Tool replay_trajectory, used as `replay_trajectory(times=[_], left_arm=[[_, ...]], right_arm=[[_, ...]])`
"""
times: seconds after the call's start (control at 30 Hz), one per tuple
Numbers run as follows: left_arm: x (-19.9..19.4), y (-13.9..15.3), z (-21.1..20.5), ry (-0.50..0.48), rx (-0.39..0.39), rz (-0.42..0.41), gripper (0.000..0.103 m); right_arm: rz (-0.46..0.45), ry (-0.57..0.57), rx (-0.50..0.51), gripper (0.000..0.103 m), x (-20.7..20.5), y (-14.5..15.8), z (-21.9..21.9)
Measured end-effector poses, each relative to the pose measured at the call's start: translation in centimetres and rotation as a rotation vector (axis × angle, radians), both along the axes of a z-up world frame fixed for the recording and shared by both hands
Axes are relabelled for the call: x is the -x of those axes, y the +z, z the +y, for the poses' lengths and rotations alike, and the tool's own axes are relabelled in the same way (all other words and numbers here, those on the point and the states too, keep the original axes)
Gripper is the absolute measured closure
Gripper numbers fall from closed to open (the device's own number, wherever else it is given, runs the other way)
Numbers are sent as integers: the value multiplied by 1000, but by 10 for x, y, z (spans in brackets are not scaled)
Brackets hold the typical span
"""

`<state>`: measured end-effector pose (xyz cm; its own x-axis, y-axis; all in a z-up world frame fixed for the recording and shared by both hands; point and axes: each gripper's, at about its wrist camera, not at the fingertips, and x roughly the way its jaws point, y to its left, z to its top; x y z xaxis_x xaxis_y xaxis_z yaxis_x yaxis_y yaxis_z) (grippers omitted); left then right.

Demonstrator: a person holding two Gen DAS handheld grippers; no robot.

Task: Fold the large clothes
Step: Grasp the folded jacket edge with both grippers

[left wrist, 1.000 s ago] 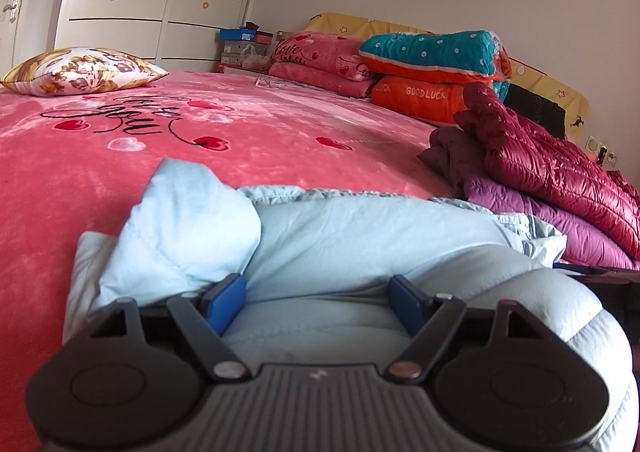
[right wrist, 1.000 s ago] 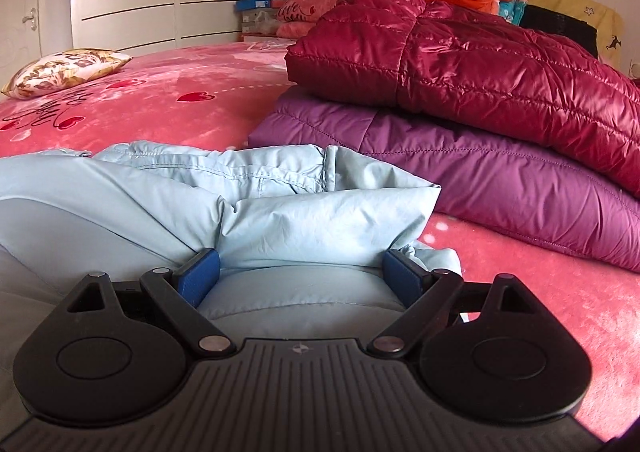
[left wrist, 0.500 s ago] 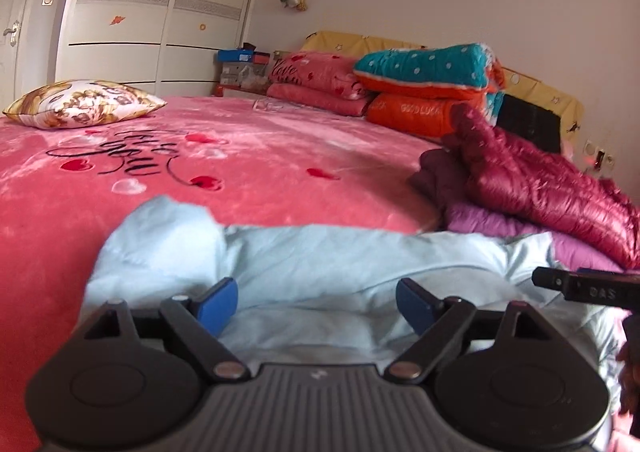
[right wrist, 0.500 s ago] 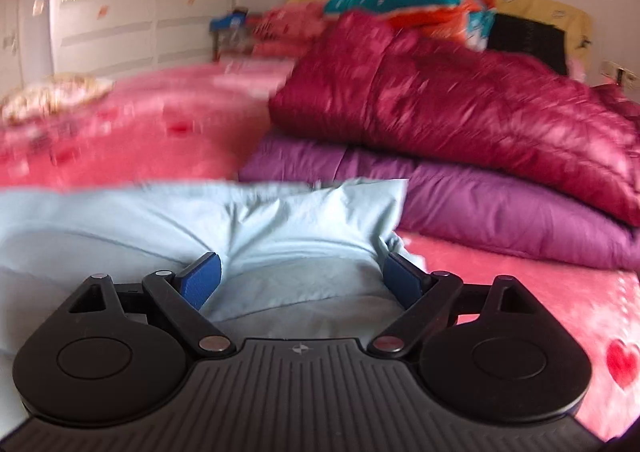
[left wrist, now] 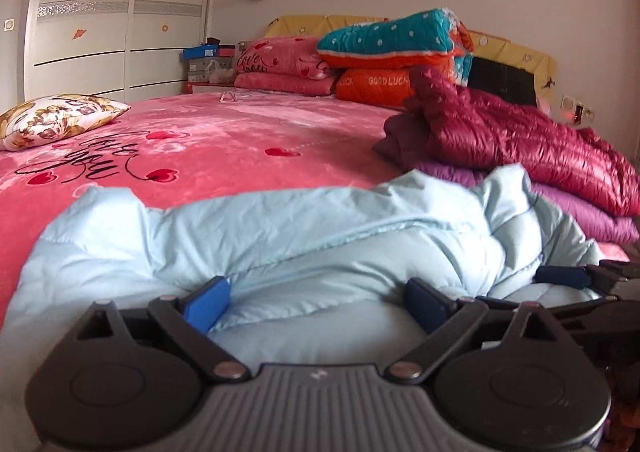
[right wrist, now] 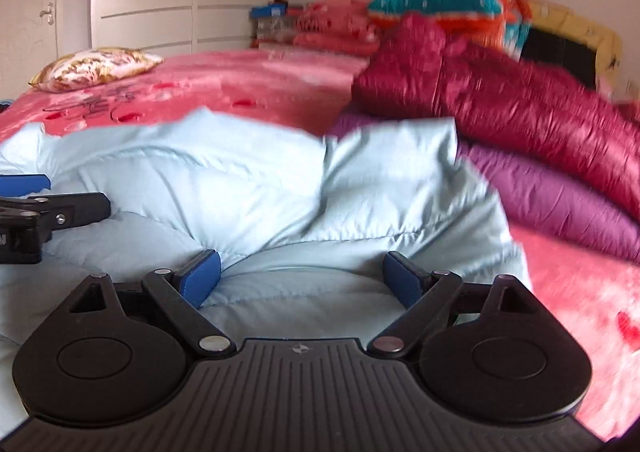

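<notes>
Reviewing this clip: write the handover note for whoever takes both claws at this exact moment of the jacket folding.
Left claw: open; its jaws have just been opening wider, light blue jacket padding bulging between them, not pinched.
Right claw: open, same jacket under it.
Things: blue jacket bunched on the pink bed cover; dark red jacket already folded on the purple jacket beside it.
Done: blue jacket folded over roughly.
Left: tidy it, probably stack it.

Jacket (left wrist: 304,228) before stacked coats (left wrist: 520,148) (on bed (left wrist: 224,140)).
</notes>
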<state>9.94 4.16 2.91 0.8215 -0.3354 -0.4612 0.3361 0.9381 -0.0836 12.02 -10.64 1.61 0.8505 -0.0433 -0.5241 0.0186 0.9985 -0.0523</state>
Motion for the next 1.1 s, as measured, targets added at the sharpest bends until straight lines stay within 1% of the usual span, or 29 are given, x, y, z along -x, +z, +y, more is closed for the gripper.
replay_trajectory(times=[0.17,0.27,0.37,0.43,0.5,0.57,0.6,0.67,0.77,0.8,0.87,0.93,0.97,1.0,1.03,1.1], left_arm=[[-1,0,-1,-2,-6,14,6],[3,10,3,-9,2,18,6],[12,26,14,-5,21,-28,6],[18,38,30,18,56,-56,6],[21,48,52,42,136,-49,6],[21,54,75,80,206,-16,6],[22,55,86,99,229,0,6],[22,56,106,133,254,31,6],[23,49,130,200,274,68,5],[19,45,137,217,293,103,5],[10,33,151,222,369,204,5],[1,17,163,197,488,308,5],[-3,9,167,195,534,352,5],[-6,2,169,199,561,391,5],[-9,-4,170,201,574,410,5],[-10,-6,167,182,585,408,3]], right_arm=[[15,4,12,0,-5,-7,0],[23,16,10,0,-7,-5,-1],[22,32,-9,0,-4,6,-12],[-3,7,-72,0,2,19,-26],[-34,-12,-134,0,8,35,-48],[-39,-33,-172,0,11,45,-75],[-36,-35,-200,0,11,49,-91],[-9,-37,-258,0,10,50,-125],[65,-54,-358,0,4,42,-173],[103,-46,-420,0,0,36,-190],[164,-34,-549,0,-4,20,-215],[196,-28,-684,0,-6,3,-231],[196,-24,-735,0,-7,-3,-236],[181,-15,-775,0,-8,-7,-240],[167,-5,-807,0,-9,-10,-242],[151,19,-864,0,-12,-16,-241]])
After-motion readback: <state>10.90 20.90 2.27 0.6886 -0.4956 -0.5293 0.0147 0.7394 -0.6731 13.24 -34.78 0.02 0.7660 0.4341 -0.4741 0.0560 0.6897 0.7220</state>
